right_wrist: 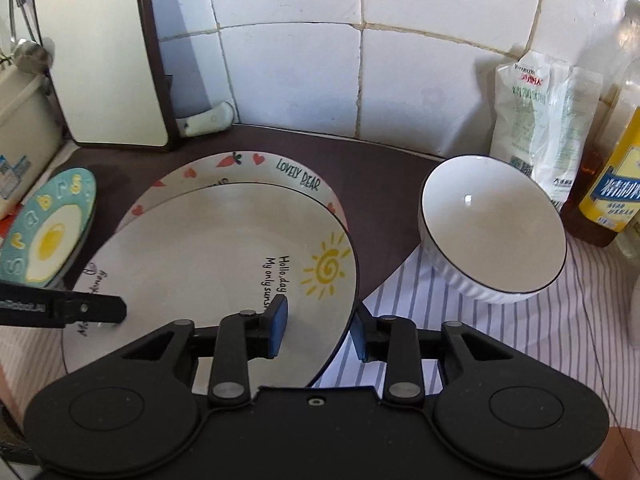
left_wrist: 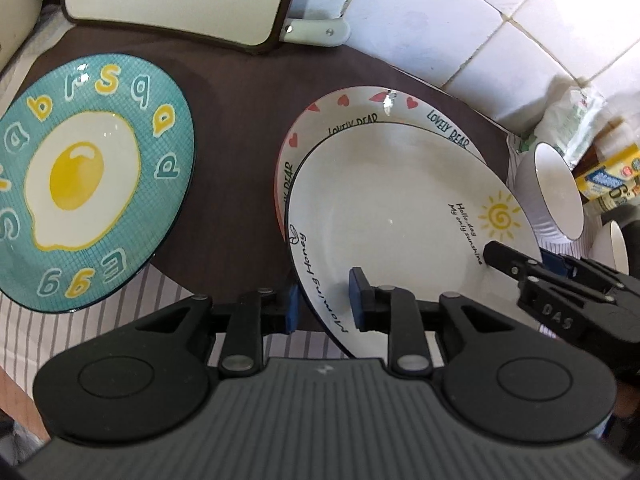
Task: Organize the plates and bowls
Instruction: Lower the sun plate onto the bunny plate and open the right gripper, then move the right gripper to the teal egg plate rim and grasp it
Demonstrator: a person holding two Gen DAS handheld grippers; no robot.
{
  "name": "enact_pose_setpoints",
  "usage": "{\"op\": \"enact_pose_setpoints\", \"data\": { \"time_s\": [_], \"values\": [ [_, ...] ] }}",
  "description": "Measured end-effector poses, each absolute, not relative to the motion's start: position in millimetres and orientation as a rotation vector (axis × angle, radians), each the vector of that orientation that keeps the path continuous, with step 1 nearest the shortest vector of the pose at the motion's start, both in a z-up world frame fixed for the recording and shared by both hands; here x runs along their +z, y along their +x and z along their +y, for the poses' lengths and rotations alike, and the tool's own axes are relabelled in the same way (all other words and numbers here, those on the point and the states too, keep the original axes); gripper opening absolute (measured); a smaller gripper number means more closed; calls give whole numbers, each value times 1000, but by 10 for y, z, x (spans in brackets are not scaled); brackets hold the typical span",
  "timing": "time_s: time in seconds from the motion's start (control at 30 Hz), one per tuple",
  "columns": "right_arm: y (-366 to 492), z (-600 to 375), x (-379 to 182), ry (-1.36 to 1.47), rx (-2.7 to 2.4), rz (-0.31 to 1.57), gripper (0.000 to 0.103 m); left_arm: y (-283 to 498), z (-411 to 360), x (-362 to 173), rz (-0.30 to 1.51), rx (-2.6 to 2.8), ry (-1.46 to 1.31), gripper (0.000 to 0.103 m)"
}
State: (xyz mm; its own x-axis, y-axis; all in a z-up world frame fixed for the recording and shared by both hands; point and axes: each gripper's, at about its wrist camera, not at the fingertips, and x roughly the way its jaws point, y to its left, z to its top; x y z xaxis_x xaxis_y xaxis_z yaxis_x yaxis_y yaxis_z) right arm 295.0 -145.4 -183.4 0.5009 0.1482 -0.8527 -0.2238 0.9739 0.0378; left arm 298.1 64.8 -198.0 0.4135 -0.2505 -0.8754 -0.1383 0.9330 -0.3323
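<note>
I have both grippers at the sun plate (left_wrist: 392, 208), a white plate with a dark rim that lies on top of the heart plate (left_wrist: 348, 104), covering all but its far edge. My left gripper (left_wrist: 325, 300) straddles the sun plate's rim at about eight o'clock on the plate: one blue pad sits outside the rim, the other over the plate's face, and the fingers (left_wrist: 358, 300) stand apart with a gap on each side, so they are loosened and not pinching it. My right gripper (right_wrist: 319, 330) straddles the same rim at about four o'clock, its fingers (right_wrist: 280, 328) wider apart, one pad over the plate and the other beyond the edge above the striped cloth (right_wrist: 480, 320); it grips nothing either. The stack rests on a brown mat (left_wrist: 232, 160) on the counter. At nine o'clock from the stack lies the egg plate (left_wrist: 88, 184), teal with a fried egg and letters. At three o'clock stands a white ribbed bowl (right_wrist: 492, 232), and the left view shows a second bowl (left_wrist: 612, 250) just nearer than it. A cutting board (right_wrist: 104, 52) leans on the tiled wall (right_wrist: 320, 60) at twelve o'clock.
</note>
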Motion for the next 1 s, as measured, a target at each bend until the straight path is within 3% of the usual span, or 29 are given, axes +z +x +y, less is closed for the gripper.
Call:
{"op": "enact_pose_setpoints", "data": {
  "time_s": [0.3,0.67,1.0],
  "values": [
    [2980,-1321,-1885,-123,198,1023,40,2983,851,-1994,1137,-22,-498,15],
    [2995,-1178,-1876,-171,130,1025,41,2848,1003,-1859,1150,-58,-534,17],
    [2770,-1036,-1292,-195,191,967,42,2483,1384,-1363,1072,-51,-508,17]
  ]
}}
